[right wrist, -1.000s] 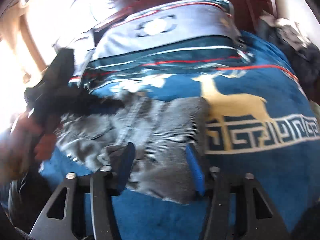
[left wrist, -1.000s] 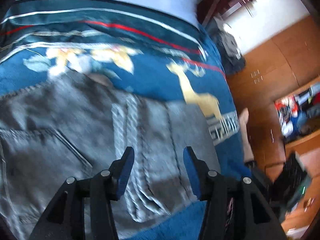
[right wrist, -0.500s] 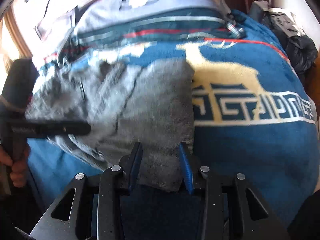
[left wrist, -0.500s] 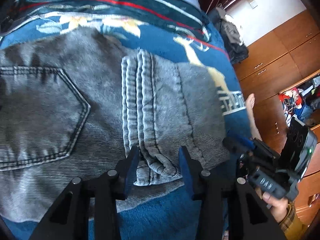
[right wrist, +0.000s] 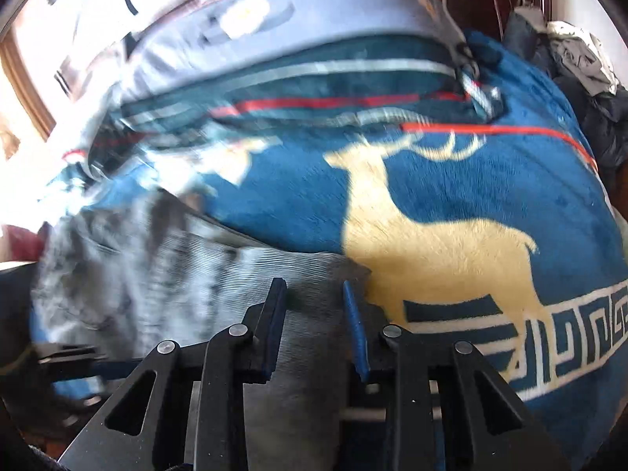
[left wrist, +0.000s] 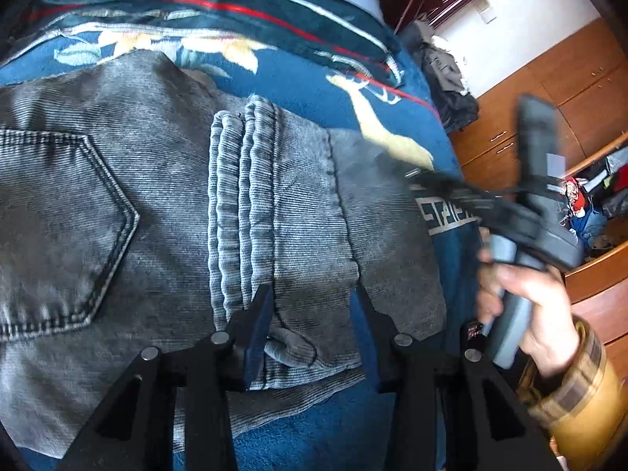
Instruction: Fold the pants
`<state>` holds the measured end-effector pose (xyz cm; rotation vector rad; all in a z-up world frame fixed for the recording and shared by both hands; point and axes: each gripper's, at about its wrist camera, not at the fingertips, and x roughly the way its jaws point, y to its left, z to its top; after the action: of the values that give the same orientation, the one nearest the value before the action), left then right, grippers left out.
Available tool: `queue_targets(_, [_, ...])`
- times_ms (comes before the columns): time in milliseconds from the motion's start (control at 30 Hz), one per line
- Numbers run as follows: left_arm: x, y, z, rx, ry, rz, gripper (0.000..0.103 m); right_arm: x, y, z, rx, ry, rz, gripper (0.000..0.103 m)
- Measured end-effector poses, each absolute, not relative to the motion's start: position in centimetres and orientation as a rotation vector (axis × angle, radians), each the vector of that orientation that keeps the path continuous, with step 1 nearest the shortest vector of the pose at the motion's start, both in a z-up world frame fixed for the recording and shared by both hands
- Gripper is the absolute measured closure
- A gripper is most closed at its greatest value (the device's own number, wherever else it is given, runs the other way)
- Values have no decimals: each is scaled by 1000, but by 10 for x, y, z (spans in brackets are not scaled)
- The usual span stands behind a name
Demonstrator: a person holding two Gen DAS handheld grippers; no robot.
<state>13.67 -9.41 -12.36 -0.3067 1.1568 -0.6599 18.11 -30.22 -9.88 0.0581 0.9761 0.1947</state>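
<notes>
Grey denim pants (left wrist: pixel 165 212) lie folded on a blue deer-pattern blanket (left wrist: pixel 298 82); a back pocket shows at left and the stacked leg hems in the middle. My left gripper (left wrist: pixel 312 294) is open, its fingers low over the near edge of the folded legs. My right gripper (right wrist: pixel 314 288) is open over the right end of the pants (right wrist: pixel 188 274), beside the yellow deer (right wrist: pixel 431 251). The right gripper also shows in the left wrist view (left wrist: pixel 530 212), held in a hand above the pants' right edge.
A pale blue pillow (right wrist: pixel 298 27) and a striped folded blanket (right wrist: pixel 314 86) lie at the head of the bed. Dark clothes (left wrist: pixel 447 74) are heaped at the bed's far corner. Wooden cabinets (left wrist: pixel 557 90) stand to the right.
The right gripper has moved forward over the pants' right end and opened a little wider. The left gripper has opened wider and stayed at the near edge of the folded legs.
</notes>
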Motion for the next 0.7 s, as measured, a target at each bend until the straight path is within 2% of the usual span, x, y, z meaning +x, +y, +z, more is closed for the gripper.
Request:
queue_targets(67, [135, -93, -122, -305, 1154, -662, 60, 187, -301, -114, 8, 1025, 171, 74])
queue_targets(200, [134, -85, -115, -322, 1161, -644, 60, 176, -301, -99, -4, 995, 185, 73])
queue_targets(367, [123, -75, -109, -309, 1142, -647, 59, 125, -307, -71, 98, 941, 265, 72])
queue_targets(533, [120, -75, -119, -298, 1152, -622, 59, 77, -283, -89, 140, 965, 287, 72])
queue_targets(600, [121, -79, -120, -265, 1153, -616, 59, 74, -264, -110, 54, 1012, 257, 70])
queue_targets(700, [118, -82, -119, -228, 1141, -604, 59, 67, -243, -122, -123, 949, 243, 68])
